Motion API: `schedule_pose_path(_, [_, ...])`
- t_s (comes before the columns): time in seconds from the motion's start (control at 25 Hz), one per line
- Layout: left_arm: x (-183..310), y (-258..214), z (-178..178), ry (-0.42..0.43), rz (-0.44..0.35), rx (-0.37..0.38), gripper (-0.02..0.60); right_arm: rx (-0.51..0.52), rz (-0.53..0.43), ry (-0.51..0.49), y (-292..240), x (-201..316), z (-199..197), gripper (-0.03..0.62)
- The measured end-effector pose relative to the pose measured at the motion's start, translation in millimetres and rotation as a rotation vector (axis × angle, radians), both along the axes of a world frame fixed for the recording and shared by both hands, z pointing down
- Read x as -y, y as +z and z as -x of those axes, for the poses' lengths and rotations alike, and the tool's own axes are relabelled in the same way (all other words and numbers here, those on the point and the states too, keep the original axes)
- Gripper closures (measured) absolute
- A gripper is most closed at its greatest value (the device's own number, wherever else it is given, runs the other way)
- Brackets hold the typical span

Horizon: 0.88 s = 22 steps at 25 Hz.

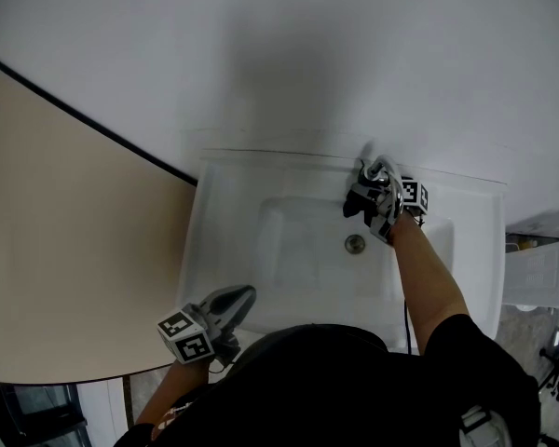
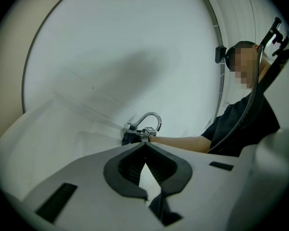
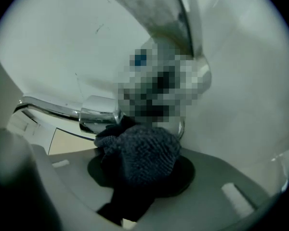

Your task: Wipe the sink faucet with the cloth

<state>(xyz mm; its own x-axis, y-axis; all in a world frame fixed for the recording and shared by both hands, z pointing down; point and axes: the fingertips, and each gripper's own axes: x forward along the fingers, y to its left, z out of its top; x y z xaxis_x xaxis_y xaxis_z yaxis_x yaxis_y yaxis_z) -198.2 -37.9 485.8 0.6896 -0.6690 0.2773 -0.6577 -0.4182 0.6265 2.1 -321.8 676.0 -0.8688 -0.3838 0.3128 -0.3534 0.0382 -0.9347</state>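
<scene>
A chrome curved faucet [image 1: 379,169] stands at the back of the white sink [image 1: 214,212]. My right gripper [image 1: 367,194] is at the faucet's base, shut on a dark blue cloth [image 1: 354,204]. In the right gripper view the bunched cloth [image 3: 139,153] fills the jaws and presses against the faucet's chrome body [image 3: 97,112]. My left gripper [image 1: 231,304] rests over the sink's front left rim, shut and empty. Its view shows the closed jaws with the faucet [image 2: 152,119], cloth [image 2: 129,138] and right gripper [image 2: 143,132] far ahead.
The drain [image 1: 355,243] lies in the basin just in front of the faucet. A white wall rises behind the sink. A beige panel [image 1: 65,250] borders the sink's left side. A white bin-like object [image 1: 540,273] stands to the right.
</scene>
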Motion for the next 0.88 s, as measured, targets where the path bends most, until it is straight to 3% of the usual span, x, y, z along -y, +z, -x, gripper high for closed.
schedule_pose_path(0.16, [4, -7, 2, 0.006, -0.052, -0.012, 0.581, -0.154, -0.175, -0.055, -23, -22, -21, 0.459])
schedule_pose_path(0.28, [5, -11, 11, 0.007, -0.095, -0.025, 0.581, -0.378, -0.382, -0.196, -67, -55, -62, 0.459])
schedule_pose_path(0.4, [6, -8, 10, 0.017, -0.138, -0.026, 0.581, -0.610, -0.618, -0.275, -151, -61, -112, 0.459])
schedule_pose_path(0.48, [13, -1, 14, 0.032, -0.173, -0.011, 0.581, -0.731, -0.796, -0.306, -223, -52, -112, 0.459])
schedule_pose_path(0.56, [24, 4, 23, 0.036, -0.199, -0.007, 0.581, -0.829, -0.980, -0.405, -282, -43, -75, 0.459])
schedule_pose_path(0.64, [33, 3, 29, 0.026, -0.220, -0.026, 0.581, -0.948, -1.127, -0.630, -307, -39, -18, 0.457])
schedule_pose_path(0.72, [37, 2, 34, 0.020, -0.240, -0.014, 0.581, -1.071, -1.179, -0.931, -291, -42, 39, 0.456])
schedule_pose_path(0.88, [35, 5, 50, -0.009, -0.266, -0.007, 0.581, -1.264, -1.011, -1.479, -187, -42, 103, 0.456])
